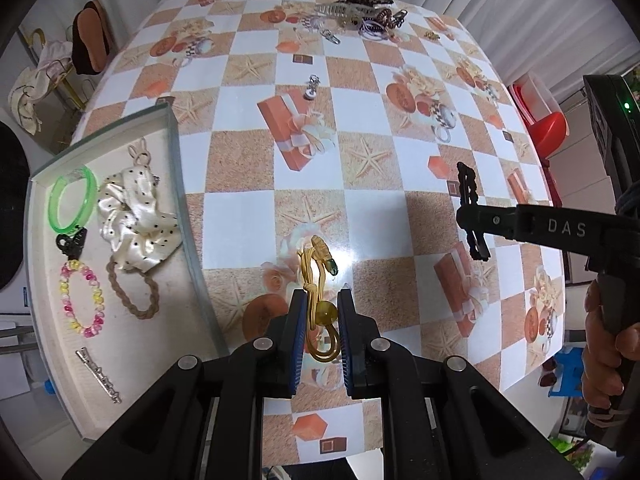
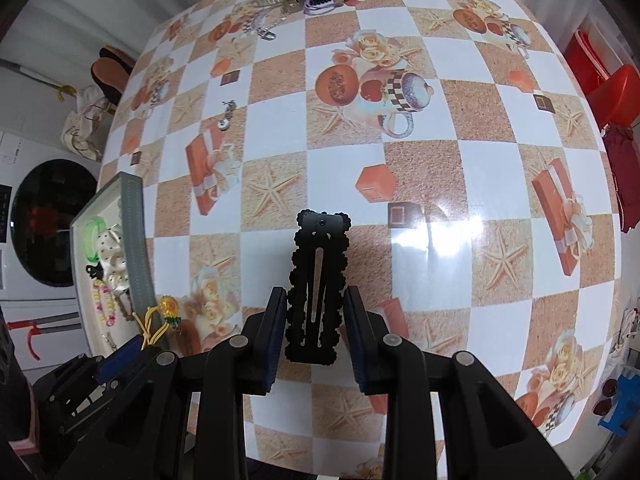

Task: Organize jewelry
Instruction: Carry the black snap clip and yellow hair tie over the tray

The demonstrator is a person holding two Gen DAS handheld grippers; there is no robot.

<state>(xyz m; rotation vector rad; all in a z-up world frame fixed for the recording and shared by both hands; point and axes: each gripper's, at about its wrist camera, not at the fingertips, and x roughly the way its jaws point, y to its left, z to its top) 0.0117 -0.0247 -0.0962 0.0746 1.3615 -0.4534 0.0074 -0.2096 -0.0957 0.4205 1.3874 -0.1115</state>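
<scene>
My left gripper (image 1: 322,300) is shut on a yellow cord charm (image 1: 313,264) with an amber bead, which hangs above the checkered table (image 1: 372,112). Its sunflower end (image 2: 169,307) shows in the right wrist view beside the left gripper (image 2: 120,354). My right gripper (image 2: 316,300) is shut on a black scalloped snap hair clip (image 2: 318,264), also held clear of the table. That clip (image 1: 469,196) and the right gripper (image 1: 474,216) appear at the right of the left wrist view. A glass-edged tray (image 1: 176,160) lies at the left.
The tray holds a green bangle (image 1: 72,200), a dotted cream scrunchie (image 1: 134,220), a bead bracelet (image 1: 82,300), a brown braided tie (image 1: 134,292) and a silver pin (image 1: 99,376). A jewelry pile (image 1: 360,12) sits at the far edge. A small silver charm (image 1: 312,88) lies mid-table.
</scene>
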